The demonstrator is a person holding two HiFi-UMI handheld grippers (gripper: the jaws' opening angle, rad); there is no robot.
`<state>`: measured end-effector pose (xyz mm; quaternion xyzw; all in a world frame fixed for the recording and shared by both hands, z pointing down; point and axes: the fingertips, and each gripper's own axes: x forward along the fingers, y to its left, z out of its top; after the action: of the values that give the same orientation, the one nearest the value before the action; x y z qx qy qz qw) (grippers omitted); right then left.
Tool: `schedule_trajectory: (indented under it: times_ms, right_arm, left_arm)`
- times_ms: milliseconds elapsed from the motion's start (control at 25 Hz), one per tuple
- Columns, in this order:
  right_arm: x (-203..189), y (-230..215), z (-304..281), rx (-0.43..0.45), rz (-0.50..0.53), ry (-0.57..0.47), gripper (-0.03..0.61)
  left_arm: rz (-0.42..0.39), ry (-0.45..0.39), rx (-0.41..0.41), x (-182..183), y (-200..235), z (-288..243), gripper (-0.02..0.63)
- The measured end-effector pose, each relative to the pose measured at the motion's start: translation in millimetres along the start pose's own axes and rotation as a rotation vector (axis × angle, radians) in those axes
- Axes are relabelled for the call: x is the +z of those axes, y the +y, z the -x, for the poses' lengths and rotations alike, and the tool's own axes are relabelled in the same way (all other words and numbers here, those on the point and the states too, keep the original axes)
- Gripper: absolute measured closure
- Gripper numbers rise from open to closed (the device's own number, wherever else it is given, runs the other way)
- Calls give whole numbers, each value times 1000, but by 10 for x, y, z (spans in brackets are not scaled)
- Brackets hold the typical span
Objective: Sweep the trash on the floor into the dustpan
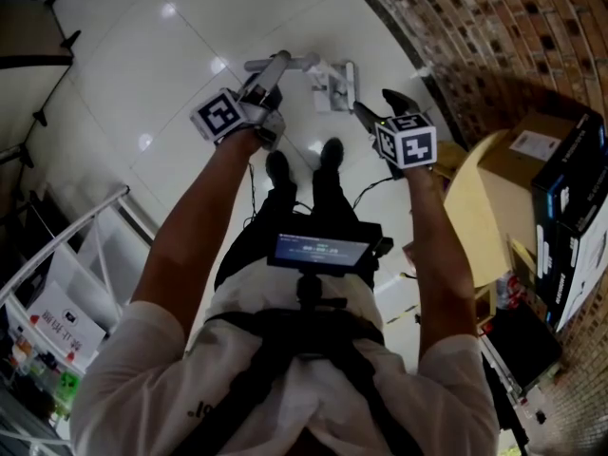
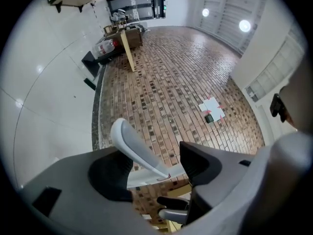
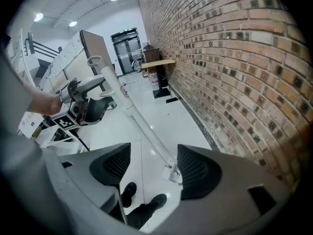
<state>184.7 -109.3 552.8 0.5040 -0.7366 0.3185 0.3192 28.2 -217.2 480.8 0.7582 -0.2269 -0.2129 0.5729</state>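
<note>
1. My left claw (image 2: pixel 154 169) stands open, the grey handle (image 2: pixel 136 150) loose between its jaws.
2. My right claw (image 3: pixel 156 165) is open around the white pole (image 3: pixel 142 125).
3. The dustpan (image 1: pixel 332 88), I think, rests on the floor (image 1: pixel 190 55) near its edge by the brick wall (image 1: pixel 494 27).

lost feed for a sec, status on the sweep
Left claw open, grey handle between jaws, ungripped. Right claw open, white pole between jaws. Trash not made out. Brick wall close at right.
</note>
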Motion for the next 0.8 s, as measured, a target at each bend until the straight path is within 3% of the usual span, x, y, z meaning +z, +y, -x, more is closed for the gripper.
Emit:
schedule_trajectory:
  times_ms: [160,440,480,600,640,800]
  right_arm:
    - [-48,-8,59,-24,-16,1,267]
    - [-176,14,152,-48,-37,9,265]
    - [-194,19,162,-49,-40,10,265]
    - [-259,20,189,-61,-48,19,265]
    - [-272,25,199,-65,-50,20,265]
    - [-316,28,262,-80,-57,21,265]
  left_arm:
    - [-6,7,25,12,13,88,293]
    - [3,14,0,8,14,107,288]
    - [-11,23,18,7,39,124,288]
    - [-174,75,175,75,276,294,273]
    - [-195,82,191,84,304,330,268]
    - [-149,82,159,39,279,401,262]
